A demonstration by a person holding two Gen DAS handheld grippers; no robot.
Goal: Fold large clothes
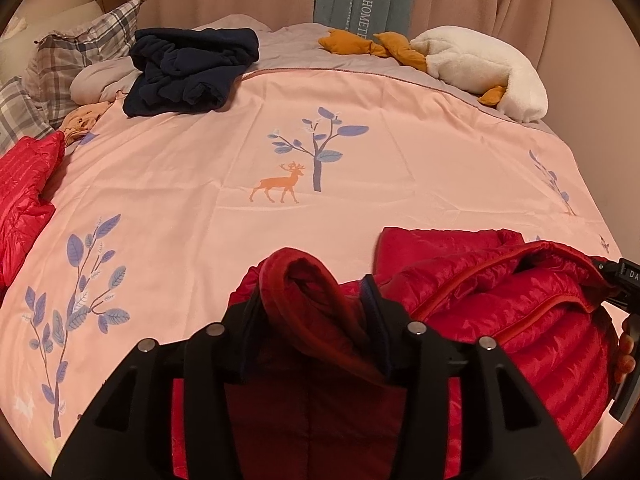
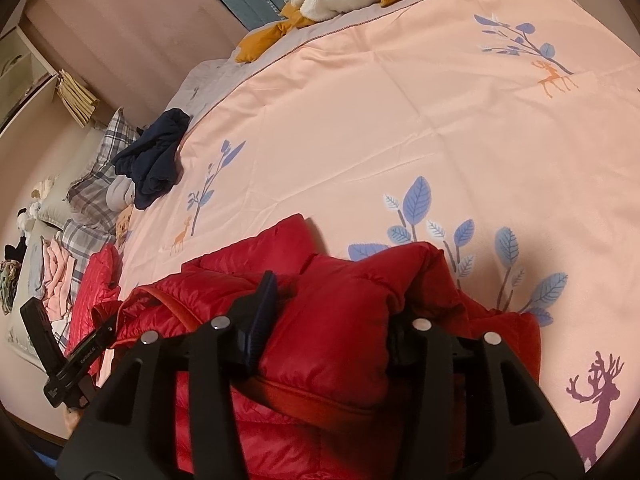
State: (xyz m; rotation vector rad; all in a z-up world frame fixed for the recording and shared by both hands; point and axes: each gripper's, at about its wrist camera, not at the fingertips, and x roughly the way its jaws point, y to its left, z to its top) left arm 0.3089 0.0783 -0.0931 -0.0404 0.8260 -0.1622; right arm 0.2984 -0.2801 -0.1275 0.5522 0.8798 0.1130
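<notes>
A red puffer jacket [image 1: 500, 300] lies bunched at the near edge of the pink bedspread [image 1: 280, 128]. My left gripper [image 1: 316, 304] is shut on a rolled hem of the jacket, which bulges up between the fingers. My right gripper [image 2: 332, 320] is shut on a thick fold of the same jacket [image 2: 344, 304]. The left gripper's body shows in the right wrist view [image 2: 68, 360] at the far left, and the right gripper's body in the left wrist view [image 1: 624, 320] at the far right.
A dark navy garment [image 1: 188, 72] is heaped at the far left by plaid pillows [image 1: 80, 48]. Another red quilted garment [image 1: 24, 184] lies at the left edge. A white and mustard plush toy [image 1: 472, 68] lies at the far right by the headboard.
</notes>
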